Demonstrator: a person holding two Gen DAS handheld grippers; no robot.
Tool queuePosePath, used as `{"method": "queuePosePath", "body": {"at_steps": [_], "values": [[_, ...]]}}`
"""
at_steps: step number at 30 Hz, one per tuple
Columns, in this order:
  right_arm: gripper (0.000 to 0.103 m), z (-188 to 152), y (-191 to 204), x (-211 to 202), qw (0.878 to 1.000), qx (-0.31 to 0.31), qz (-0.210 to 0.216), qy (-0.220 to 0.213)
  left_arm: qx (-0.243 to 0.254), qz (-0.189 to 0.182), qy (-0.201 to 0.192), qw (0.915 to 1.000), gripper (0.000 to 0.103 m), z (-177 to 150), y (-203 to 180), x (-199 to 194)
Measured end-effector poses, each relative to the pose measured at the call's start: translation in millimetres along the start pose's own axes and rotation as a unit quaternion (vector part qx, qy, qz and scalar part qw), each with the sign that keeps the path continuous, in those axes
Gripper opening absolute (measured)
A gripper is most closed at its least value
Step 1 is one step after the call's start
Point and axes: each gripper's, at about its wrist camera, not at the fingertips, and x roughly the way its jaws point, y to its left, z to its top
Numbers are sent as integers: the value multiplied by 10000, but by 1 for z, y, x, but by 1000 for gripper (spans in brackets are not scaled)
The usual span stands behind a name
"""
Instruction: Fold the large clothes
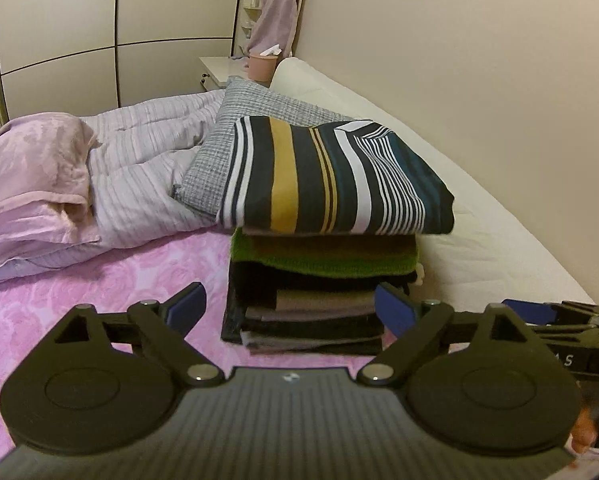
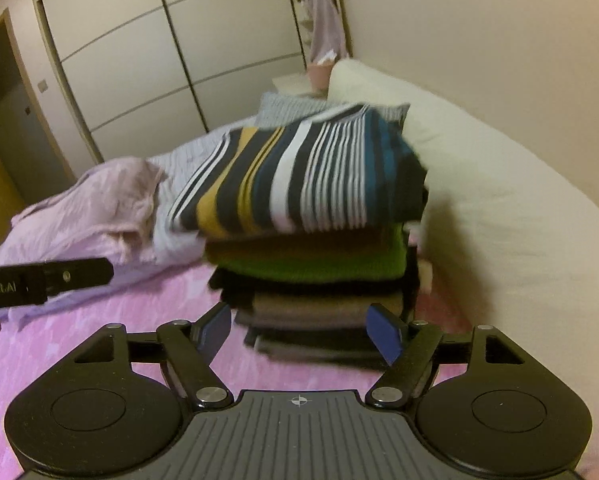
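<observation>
Resting on top of a stack of folded clothes [image 1: 323, 280], the folded striped shirt [image 1: 331, 176] lies flat, its navy, white, mustard and teal bands running front to back, and its edges overhang the pile below. Under it sit a green and brown layer, then black, grey and brown pieces, all piled on the pink flowered bedspread [image 1: 99, 280] close to the cream padded headboard [image 1: 479, 248]. The left gripper [image 1: 289, 310] hangs in front of the lower part of the stack with its jaws spread wide, blue pads clear of the cloth and nothing between them. The right gripper [image 2: 303, 330] is likewise held wide apart before the bottom layers, gripping nothing; its view is somewhat blurred. In the left wrist view the right gripper shows at the right edge, just beside the left one. A grey checked pillow [image 1: 227, 148] lies behind the stack, with a striped lilac quilt [image 1: 147, 168] and a crumpled pink pillowcase [image 1: 31, 184] to its left. Pale wardrobe doors [image 1: 59, 40] stand behind the bed, and a mauve garment [image 1: 277, 4] hangs in the corner above a pink bin [image 1: 261, 66].
</observation>
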Motion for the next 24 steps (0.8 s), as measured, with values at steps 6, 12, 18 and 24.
{"method": "queuePosePath", "body": {"at_steps": [6,12,18,24], "values": [[72,-29,34,-35,9999,10,-122,-104,240,123,-148,9995,102,-29,9,-44],[72,-66,63,-68,9994,150,-286,-76,398,64,-189,9990,102,-66,22,-82],[72,-103,88,-97,9987,314,-391,49,362,-13,28,9993,102,-100,41,-116],[72,-131,111,-121,9985,357,-395,104,411,-55,184,9990,102,-127,49,-143]]}}
